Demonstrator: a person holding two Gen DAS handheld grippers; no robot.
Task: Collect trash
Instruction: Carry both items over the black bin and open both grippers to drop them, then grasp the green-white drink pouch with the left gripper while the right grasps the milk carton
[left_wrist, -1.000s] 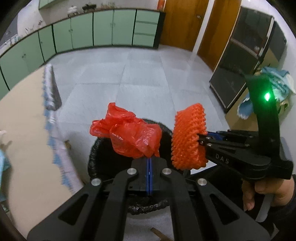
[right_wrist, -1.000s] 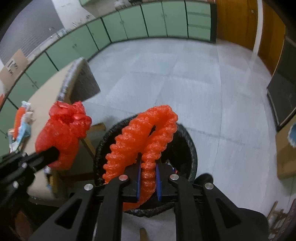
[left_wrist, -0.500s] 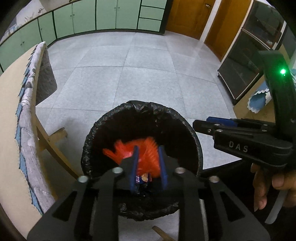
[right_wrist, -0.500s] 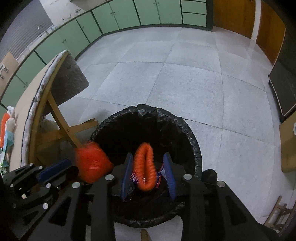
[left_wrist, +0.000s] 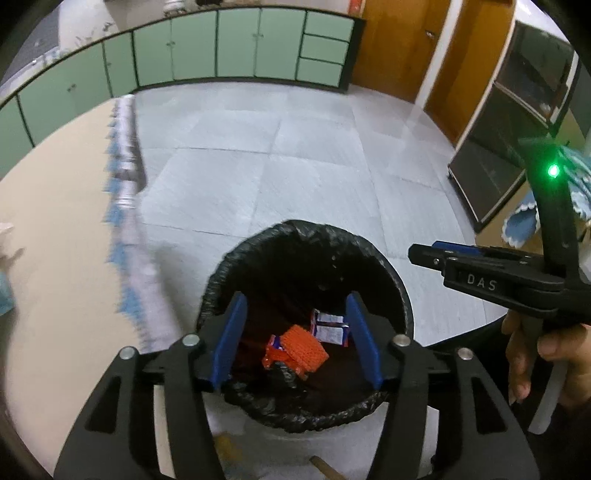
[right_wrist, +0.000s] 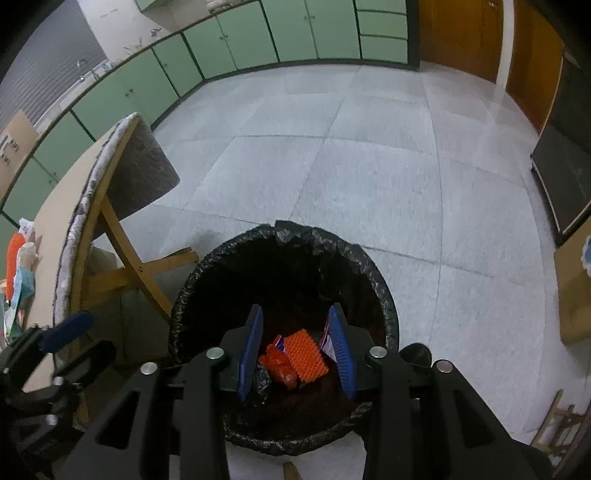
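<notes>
A round bin lined with a black bag (left_wrist: 369, 254) stands on the floor below both grippers; it also shows in the right wrist view (right_wrist: 384, 295). At its bottom lie an orange foam net (left_wrist: 304, 347), a red plastic bag (left_wrist: 273, 360) and a white wrapper (left_wrist: 330, 328). The net (right_wrist: 307, 356) and the red bag (right_wrist: 280, 369) show in the right wrist view too. My left gripper (left_wrist: 295, 336) is open and empty above the bin. My right gripper (right_wrist: 297, 349) is open and empty above it, and appears from the side in the left wrist view (left_wrist: 424, 254).
A tan table (left_wrist: 55, 236) with a patterned cloth edge stands left of the bin, on wooden legs (right_wrist: 125, 243). More trash (right_wrist: 18, 258) lies on the table at far left. A dark cabinet (left_wrist: 495, 155) stands at right. Grey tiled floor lies beyond.
Both grippers opened over the bin and let go. The red bag and the orange foam net dropped and now lie at the bottom. Both cameras have tilted up a little.
</notes>
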